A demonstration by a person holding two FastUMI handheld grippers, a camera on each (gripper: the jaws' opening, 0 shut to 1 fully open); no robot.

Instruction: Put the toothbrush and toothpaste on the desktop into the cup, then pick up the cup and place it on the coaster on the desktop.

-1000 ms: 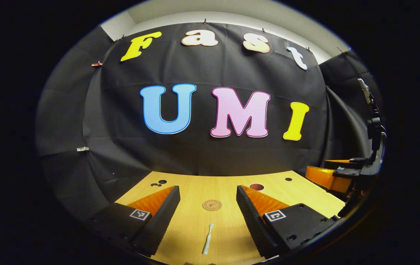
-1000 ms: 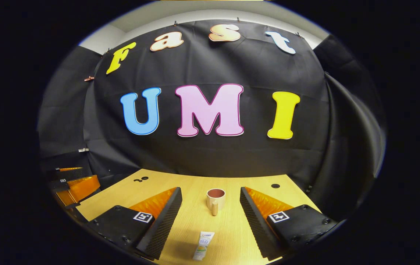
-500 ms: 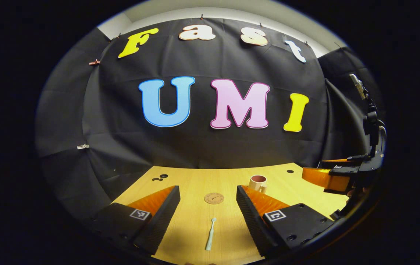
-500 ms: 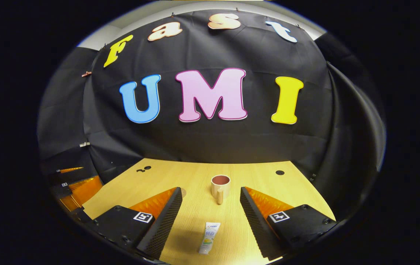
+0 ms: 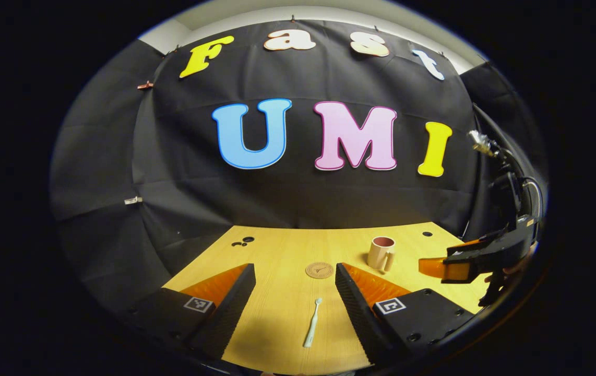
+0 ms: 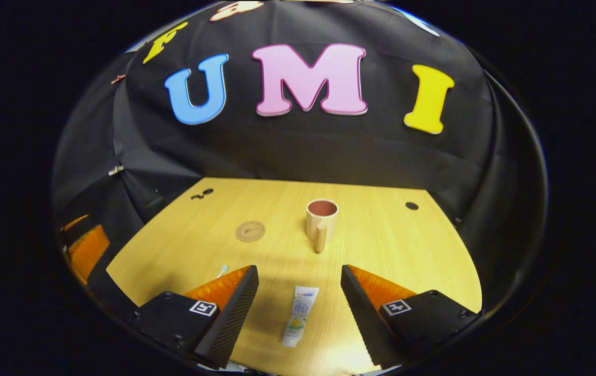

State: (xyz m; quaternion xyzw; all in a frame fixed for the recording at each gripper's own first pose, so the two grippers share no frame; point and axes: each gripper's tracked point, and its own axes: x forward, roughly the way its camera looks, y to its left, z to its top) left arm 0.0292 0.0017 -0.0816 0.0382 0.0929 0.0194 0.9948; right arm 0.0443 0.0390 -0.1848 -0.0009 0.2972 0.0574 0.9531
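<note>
Left gripper view: left gripper [image 5: 293, 297] hovering wide open, straddling the toothbrush [image 5: 312, 323] lying flat, coaster [image 5: 319, 270] beyond. Right gripper view: right gripper [image 6: 299, 297] gaping wide, framing the toothpaste [image 6: 298, 316], apparently lining up a grab; cup [image 6: 322, 220] standing upright beyond.

I am looking at a desk [image 6: 381, 245] of pale wood-grain, smooth, shining a little under the light. The wall [image 5: 298, 198] behind is hanging as matt black cloth, creased. The cup [image 6: 322, 219] is showing a smooth, softly glossy beige outside and a reddish inside. The coaster [image 6: 250, 231] is looking like matt cork or wood. The toothpaste [image 6: 298, 316] is reading as glossy white plastic, the toothbrush [image 5: 312, 322] as smooth pale plastic. My right gripper [image 6: 298, 313] is showing ribbed matt black pads [image 6: 233, 313] on translucent orange plastic.
</note>
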